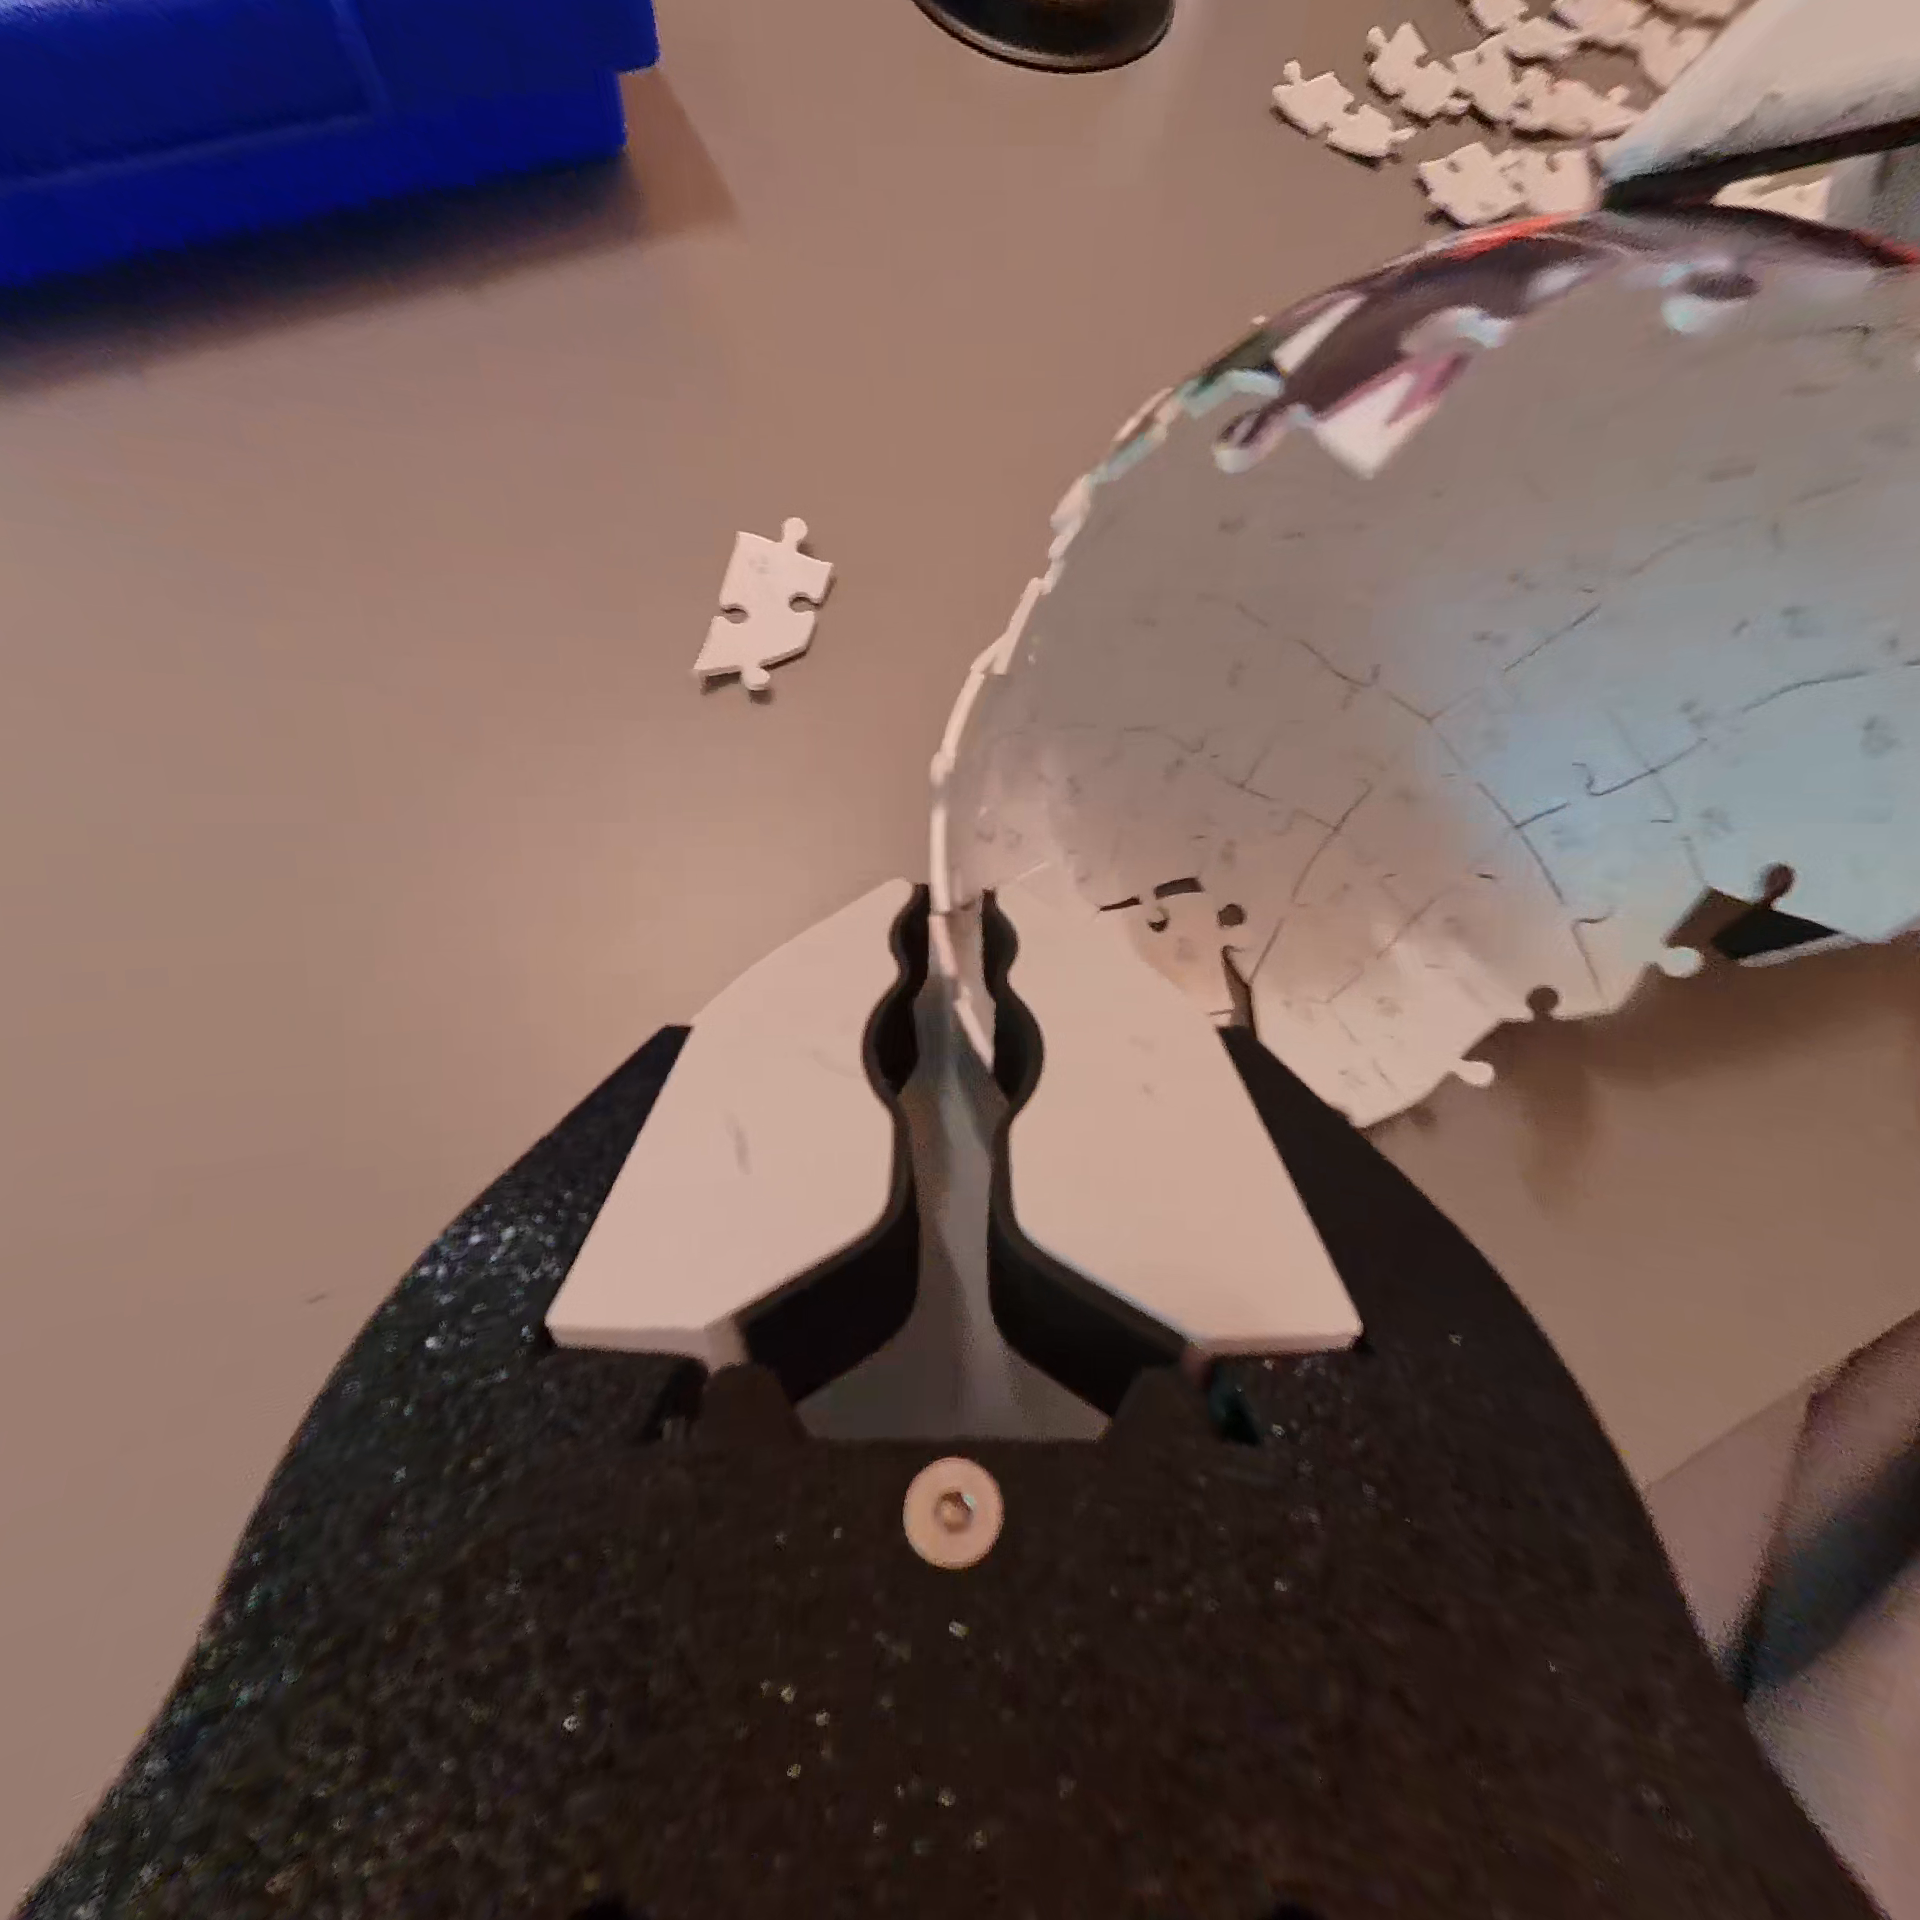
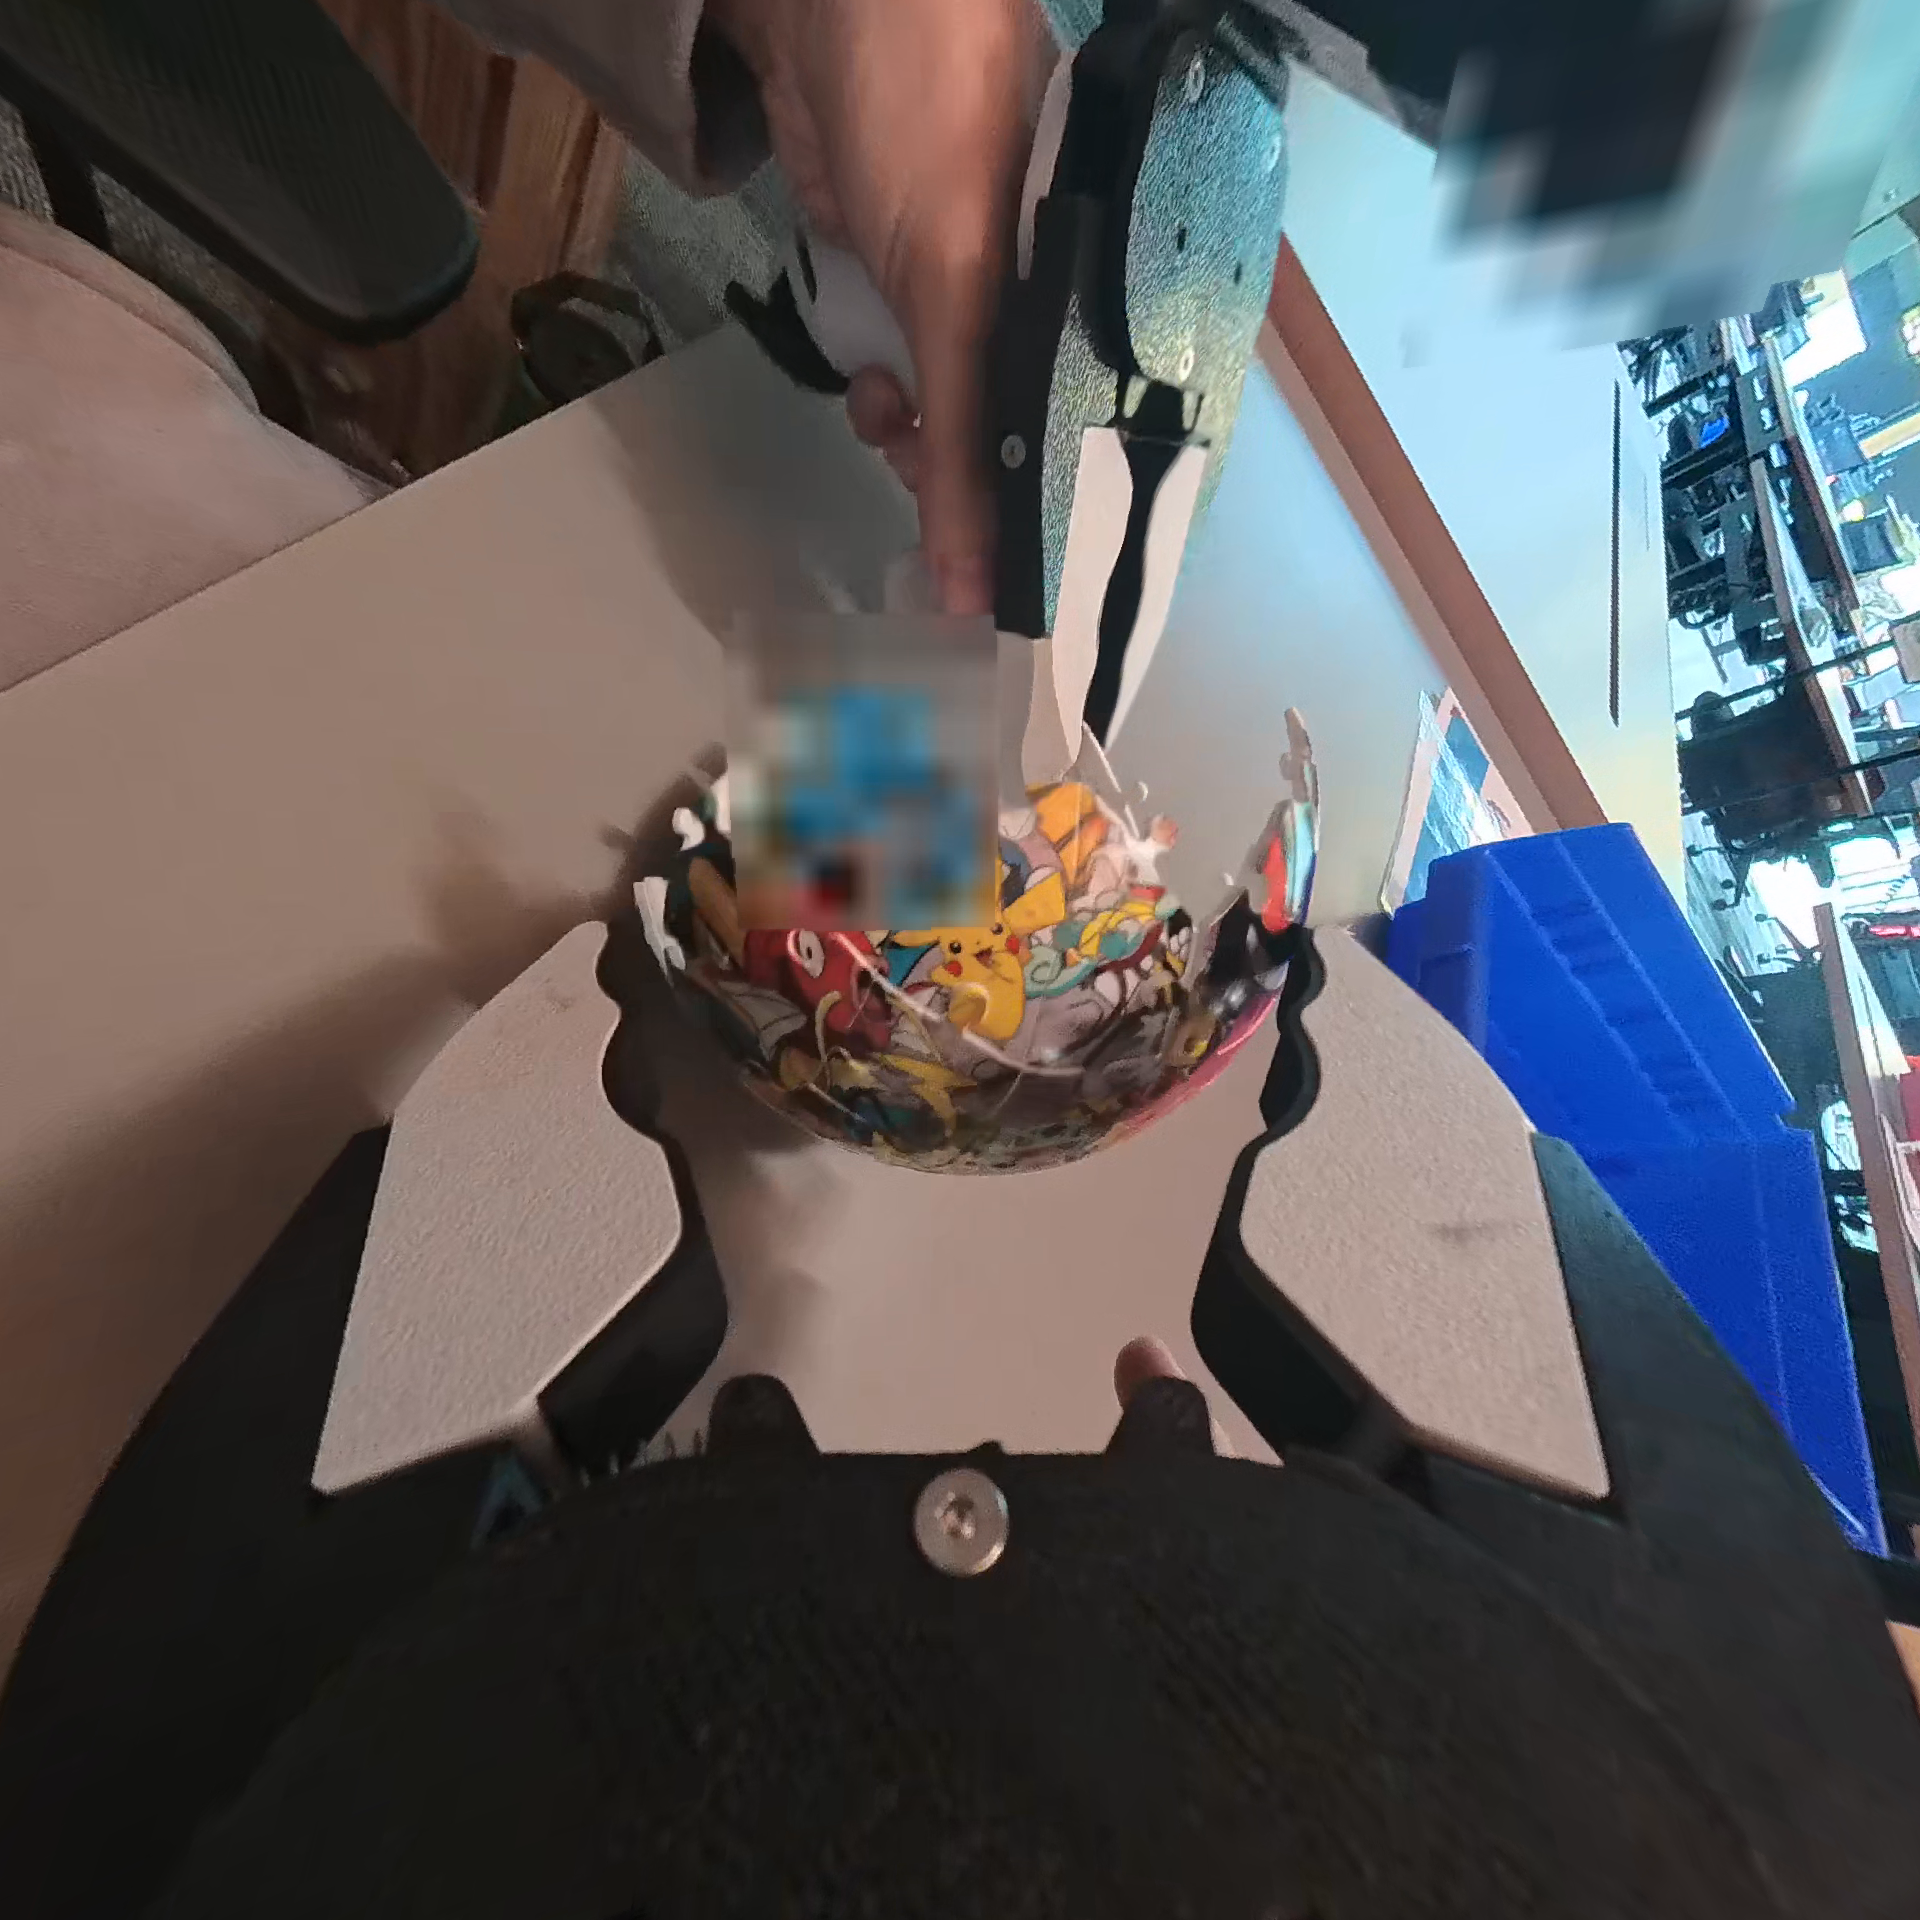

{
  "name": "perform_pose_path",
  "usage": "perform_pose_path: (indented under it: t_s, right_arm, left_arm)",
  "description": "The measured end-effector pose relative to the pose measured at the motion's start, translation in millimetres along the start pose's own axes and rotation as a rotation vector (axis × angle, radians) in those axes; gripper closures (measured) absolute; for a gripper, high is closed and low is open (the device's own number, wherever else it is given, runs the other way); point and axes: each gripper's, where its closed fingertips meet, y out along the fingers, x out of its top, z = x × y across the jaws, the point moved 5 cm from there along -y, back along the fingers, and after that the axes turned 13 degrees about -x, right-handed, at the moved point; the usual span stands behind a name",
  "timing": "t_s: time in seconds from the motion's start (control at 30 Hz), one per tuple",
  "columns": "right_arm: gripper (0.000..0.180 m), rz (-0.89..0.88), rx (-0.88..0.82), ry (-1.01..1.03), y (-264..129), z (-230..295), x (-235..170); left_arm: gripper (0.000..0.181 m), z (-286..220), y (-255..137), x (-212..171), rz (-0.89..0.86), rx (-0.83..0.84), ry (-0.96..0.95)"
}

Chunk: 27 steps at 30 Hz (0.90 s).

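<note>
Left gripper (image 1: 956, 914) pinched nearly closed on the rim of the curved puzzle shell (image 1: 1455, 707), which extends right. Right gripper (image 2: 961, 987) spread wide, straddling the shell's far side over the table (image 1: 520, 935), contact unclear.

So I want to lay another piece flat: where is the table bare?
Bare tabletop lies between the blue bin, the lone piece and the left gripper, which pinches the puzzle shell. It is crowded by the pile of pieces.
</note>
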Motion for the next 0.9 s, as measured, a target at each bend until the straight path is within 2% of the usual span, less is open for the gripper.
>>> perform_pose_path:
  t_s: [0.2, 0.27, 0.4, 0.6, 0.9]
  right_arm:
    - [0.063, -0.057, -0.041, 0.109, -3, -2, -4]
    - [0.063, -0.081, -0.080, 0.152, -1, -1, -13]
    - [0.063, -0.092, -0.050, 0.244, 8, 2, -32]
    - [0.057, -0.063, -0.087, 0.146, 12, 6, -33]
    - [0.056, 0.096, -0.086, -0.031, -35, 7, -37]
  left_arm:
    - [0.174, 3, 2, -9, -0.063, -0.069, -0.075]
    - [0.175, 4, 2, -11, -0.095, -0.112, -0.118]
    - [0.176, 5, 4, -11, -0.098, -0.146, -0.146]
    - [0.175, -4, 20, -5, -0.037, -0.180, -0.159]
    - [0.169, -41, 70, 20, 0.047, -0.246, -0.105]
